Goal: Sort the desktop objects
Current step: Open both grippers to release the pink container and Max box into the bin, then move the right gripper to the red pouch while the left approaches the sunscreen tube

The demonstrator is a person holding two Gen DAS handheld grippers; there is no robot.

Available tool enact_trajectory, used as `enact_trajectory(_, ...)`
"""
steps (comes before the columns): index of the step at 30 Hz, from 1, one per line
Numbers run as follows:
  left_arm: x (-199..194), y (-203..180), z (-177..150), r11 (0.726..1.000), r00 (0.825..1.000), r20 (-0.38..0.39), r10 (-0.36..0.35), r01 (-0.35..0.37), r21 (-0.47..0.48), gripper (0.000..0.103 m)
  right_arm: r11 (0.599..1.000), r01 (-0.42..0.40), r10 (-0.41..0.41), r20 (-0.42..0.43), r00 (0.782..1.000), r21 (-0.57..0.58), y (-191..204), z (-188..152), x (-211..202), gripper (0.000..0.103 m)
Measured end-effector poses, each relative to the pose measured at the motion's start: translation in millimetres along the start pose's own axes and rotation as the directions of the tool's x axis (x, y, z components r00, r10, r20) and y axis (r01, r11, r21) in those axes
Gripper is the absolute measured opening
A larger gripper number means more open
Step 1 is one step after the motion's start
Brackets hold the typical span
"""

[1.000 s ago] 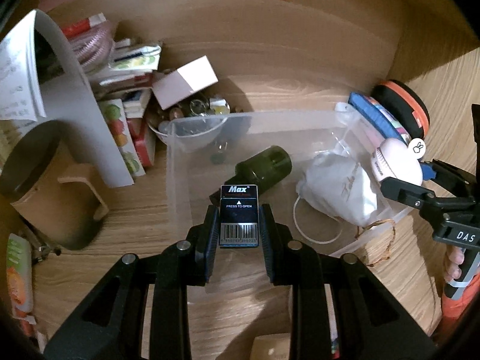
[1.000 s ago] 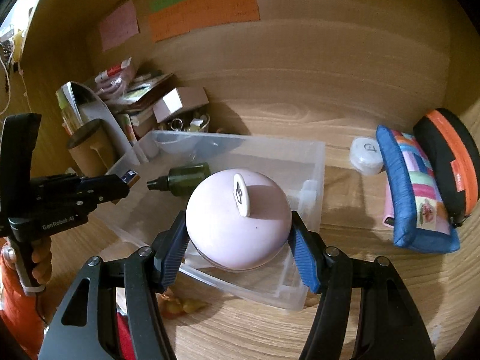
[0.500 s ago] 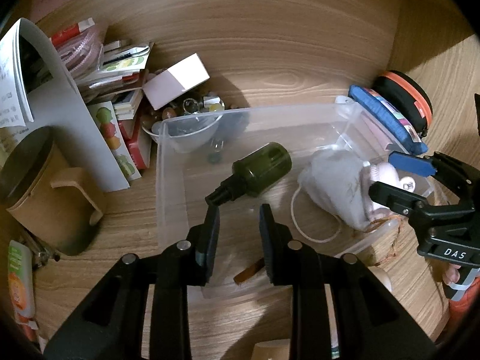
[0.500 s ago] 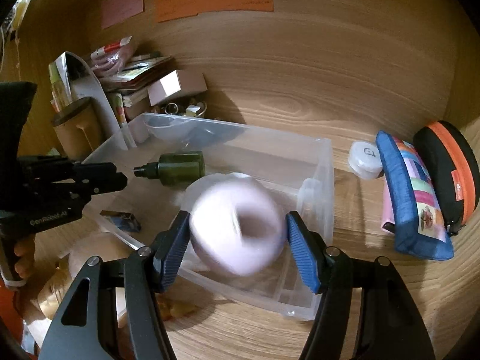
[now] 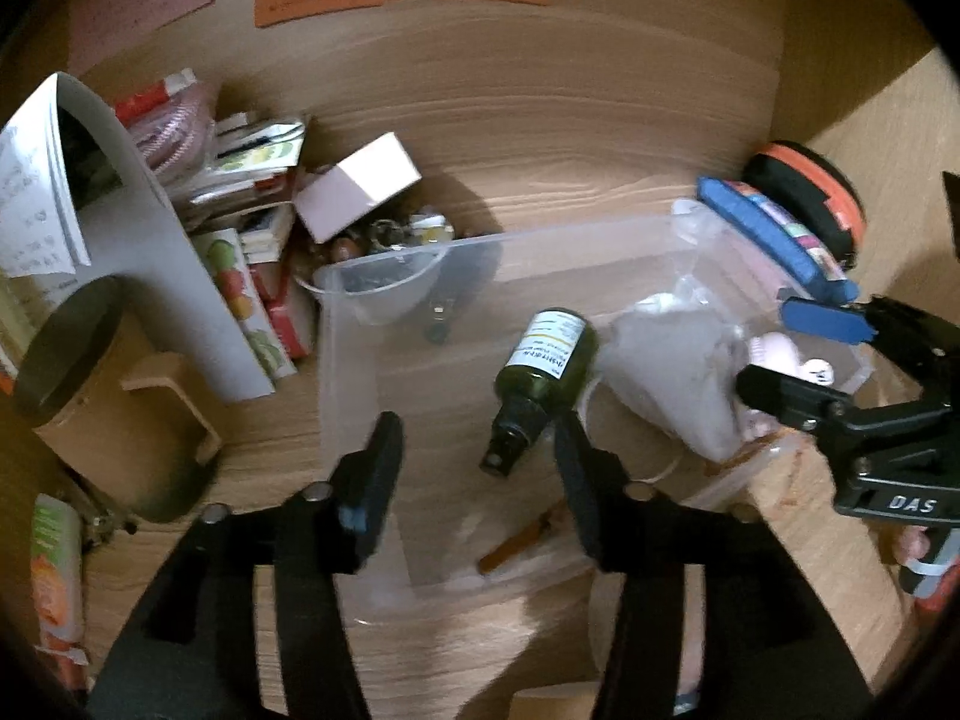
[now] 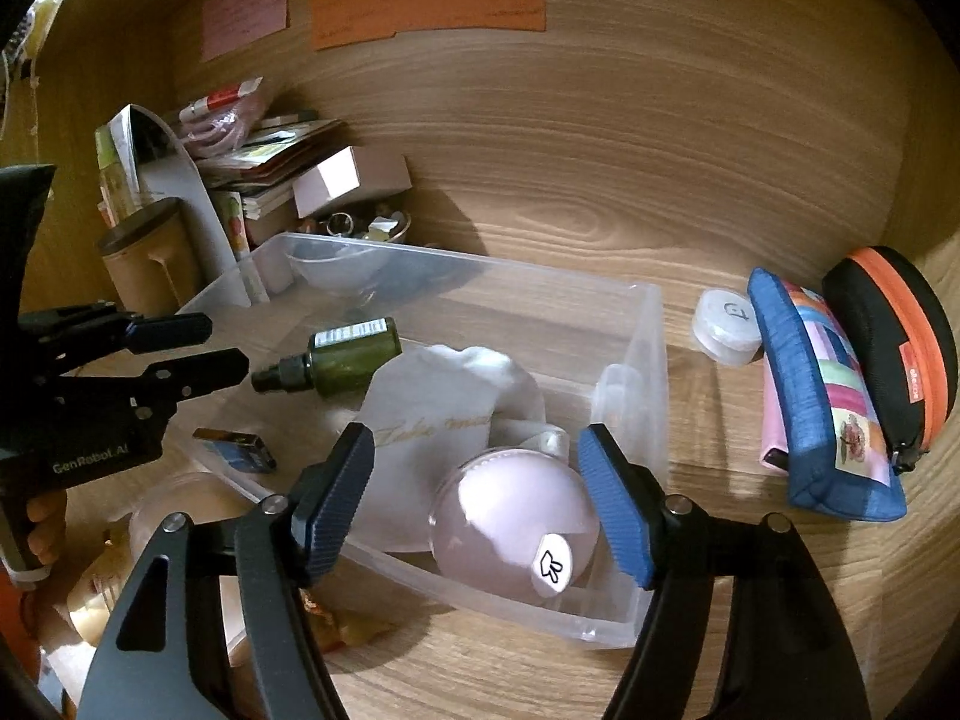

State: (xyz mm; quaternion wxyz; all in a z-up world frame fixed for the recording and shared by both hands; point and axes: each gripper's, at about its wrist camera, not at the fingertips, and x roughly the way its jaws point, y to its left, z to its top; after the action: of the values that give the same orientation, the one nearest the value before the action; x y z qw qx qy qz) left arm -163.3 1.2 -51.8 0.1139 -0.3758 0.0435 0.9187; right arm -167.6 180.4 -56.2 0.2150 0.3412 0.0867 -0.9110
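Observation:
A clear plastic bin sits on the wooden desk. Inside lie a dark green spray bottle, a white cloth pouch, a pink round case with a white tag, and a small black staple box. My right gripper is open and empty, its blue pads on either side above the pink case. My left gripper is open and empty over the bin's near end, close to the bottle. In the left wrist view the pouch lies right of the bottle.
A blue patchwork pouch, a black and orange case and a white round pot lie right of the bin. Booklets, a pink box, a clear bowl and a cardboard holder crowd the left.
My left gripper let the staple box drop into the bin and opened wide. My right gripper let go of the pink case, which now rests in the bin.

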Motion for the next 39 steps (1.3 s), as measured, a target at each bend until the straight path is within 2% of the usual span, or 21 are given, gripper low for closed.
enact_trajectory(1,-1,-2,0,1.0,1.0,0.006,0.004,-0.004,0.008,0.063,1.0,-0.002,0.002,0.0,1.0,-0.001,0,0,-1,0.069)
enact_trajectory(2,-3,-5,-1,0.999,0.999,0.021,0.035,-0.036,0.021,0.073,1.0,-0.01,0.01,0.0,1.0,-0.001,0,0,-2,0.072)
enact_trajectory(3,-6,-8,-1,0.997,0.997,0.041,0.062,-0.063,0.035,0.074,1.0,-0.021,0.021,-0.002,1.0,-0.002,0,0,-2,0.076)
enact_trajectory(5,-9,-10,-2,0.996,0.996,0.056,0.067,-0.069,0.05,0.082,1.0,-0.025,0.025,0.009,1.0,-0.004,1,0,-6,0.08)
enact_trajectory(13,-24,-10,1,0.998,0.996,0.063,0.061,-0.063,0.028,0.084,1.0,-0.014,0.013,0.05,0.999,0.012,-3,5,-20,0.081)
enact_trajectory(17,-43,-8,1,0.996,0.992,0.098,0.084,-0.086,0.018,0.093,0.998,-0.036,0.033,0.053,0.998,0.051,-11,10,-32,0.081)
enact_trajectory(23,-69,0,-4,0.993,0.985,0.129,0.116,-0.117,-0.002,0.095,0.996,-0.051,0.046,0.068,0.997,0.077,-10,8,-55,0.084)
enact_trajectory(30,-92,14,-20,0.992,0.985,0.129,0.114,-0.107,-0.063,0.096,0.995,-0.054,0.048,0.074,0.996,0.081,0,-6,-82,0.085)
enact_trajectory(39,-103,25,-62,0.986,0.99,0.066,0.123,-0.114,-0.124,0.097,0.993,-0.085,0.081,0.05,0.995,0.086,16,-31,-97,0.088)
